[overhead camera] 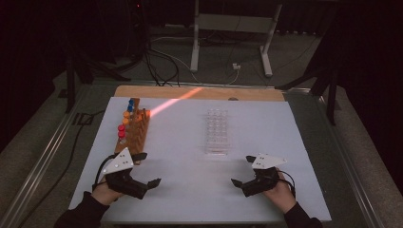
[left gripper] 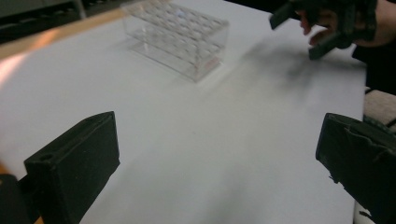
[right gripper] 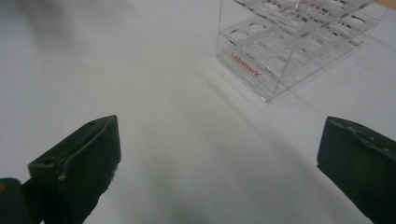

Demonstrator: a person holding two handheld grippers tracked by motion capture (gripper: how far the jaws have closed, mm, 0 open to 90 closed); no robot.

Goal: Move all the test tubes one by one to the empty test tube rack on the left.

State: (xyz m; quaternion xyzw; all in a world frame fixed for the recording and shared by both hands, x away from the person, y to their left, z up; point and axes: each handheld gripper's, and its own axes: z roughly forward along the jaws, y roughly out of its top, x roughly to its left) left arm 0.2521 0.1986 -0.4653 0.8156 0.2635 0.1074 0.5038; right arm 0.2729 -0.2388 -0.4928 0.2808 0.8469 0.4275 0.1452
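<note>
A wooden rack (overhead camera: 137,135) stands at the left of the white table top (overhead camera: 190,199), with several tubes capped in red, orange and blue (overhead camera: 124,122) upright in it. A clear plastic rack (overhead camera: 216,133) (left gripper: 180,39) (right gripper: 299,42) with no tubes in it sits at the middle. My left gripper (overhead camera: 148,169) (left gripper: 217,163) hovers just in front of the wooden rack, jaws wide open with nothing between them. My right gripper (overhead camera: 243,170) (right gripper: 217,163) is open too, near the clear rack's front right corner, and it appears far off as the right gripper (left gripper: 303,30).
A strip of bare wood (overhead camera: 199,92) runs along the table's far edge, crossed by an orange streak of light (overhead camera: 173,102). Beyond it are cables and white table legs (overhead camera: 195,42) on a dark floor. Metal rails (overhead camera: 43,156) flank the table.
</note>
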